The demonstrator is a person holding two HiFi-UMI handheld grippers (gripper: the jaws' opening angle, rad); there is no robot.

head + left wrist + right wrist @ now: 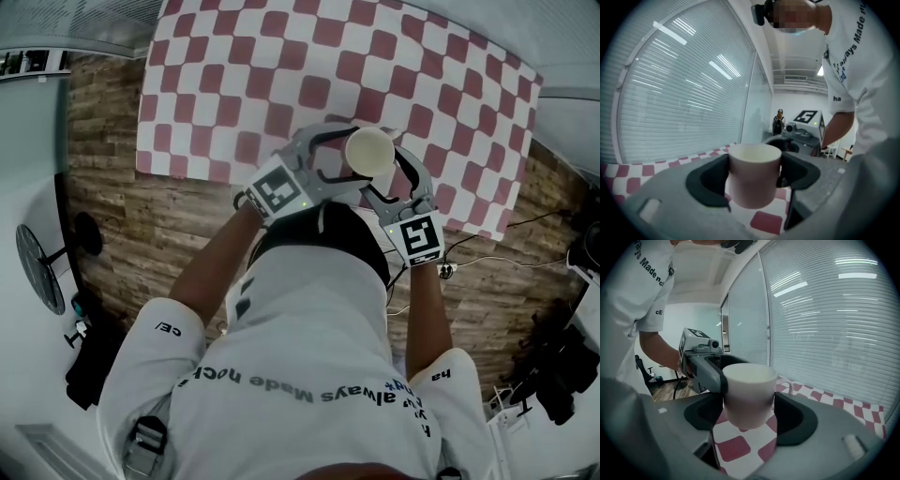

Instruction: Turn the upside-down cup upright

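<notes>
Both hand-held grippers are clamped on a plain white ceramic cup (369, 150), which hangs just above the near edge of a red-and-white checked tablecloth (281, 56). In the head view the cup sits a little toward 1 o'clock of centre. The left gripper (753, 174) reaches in from 8 o'clock and the right gripper (749, 404) from 5 o'clock, each with its dark jaw pads pressed against opposite sides of the cup's wall.

The cup's wider end faces up and its narrower, rounded end points down at the cloth, with a small handle (791, 386) at 3 o'clock in the right gripper view. It therefore looks already turned mouth-up. Cloth shows beneath its lower end in both gripper views, so it appears not yet set down.

By that reading the turning is done. What remains is to lower the cup onto the cloth and let go.
</notes>
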